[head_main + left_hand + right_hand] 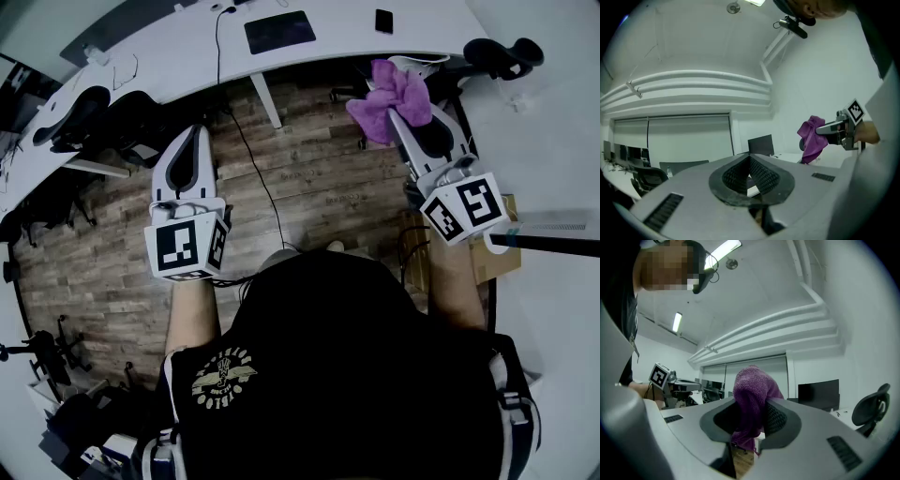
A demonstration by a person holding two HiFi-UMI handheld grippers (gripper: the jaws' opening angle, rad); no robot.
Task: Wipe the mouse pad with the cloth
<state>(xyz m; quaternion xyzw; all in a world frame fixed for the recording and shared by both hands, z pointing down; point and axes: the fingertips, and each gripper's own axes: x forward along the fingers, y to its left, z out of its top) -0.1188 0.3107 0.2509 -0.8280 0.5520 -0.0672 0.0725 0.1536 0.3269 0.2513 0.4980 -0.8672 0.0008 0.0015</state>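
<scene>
- Mouse pad (279,31), dark and rectangular, lies flat on the far white tabletop (187,58), well apart from both grippers.
- Wooden floor (309,187) shows below the two raised grippers, on the near side of the tabletop.
- Left gripper (195,136) is held up at the left, its jaws pressed together with nothing between them.
- Right gripper (403,114) is held up at the right, its jaws pinching the cloth.
- Purple cloth (389,94) bunches above the jaws and hangs below them.
- A dark phone (384,21) lies on the tabletop right of the pad.
</scene>
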